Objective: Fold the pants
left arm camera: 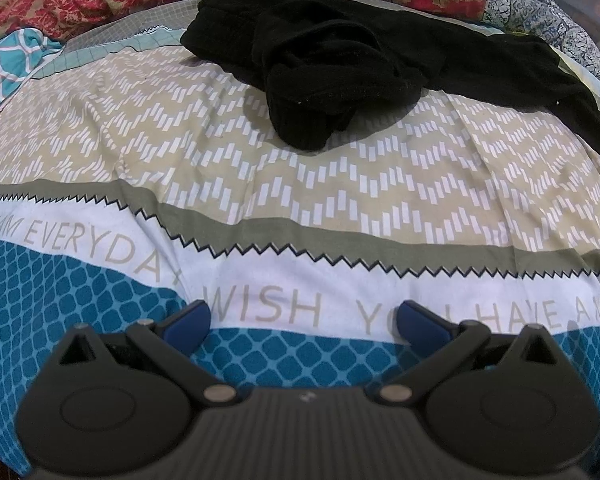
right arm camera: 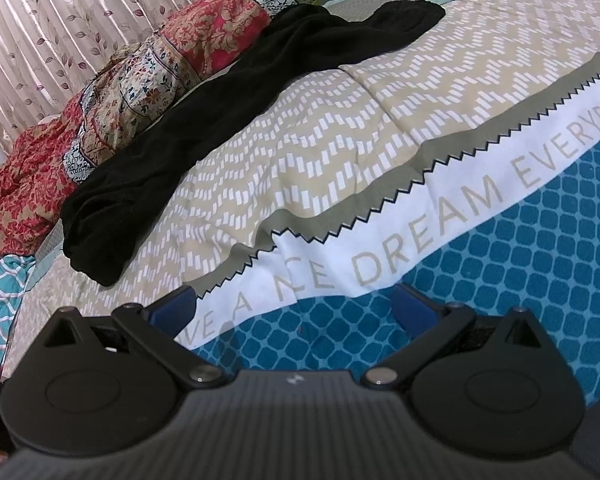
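My left gripper has its jaws wide, nothing between them; my right gripper is the same. Both hang over the bedsheet, well apart from the pants. I count one pair of pants, black and crumpled, lying on the far side of the sheet. Its folds are too dark to separate, and one end is cut off at the right edge of the left view. Behind it lies one floral quilt, then a curtain.
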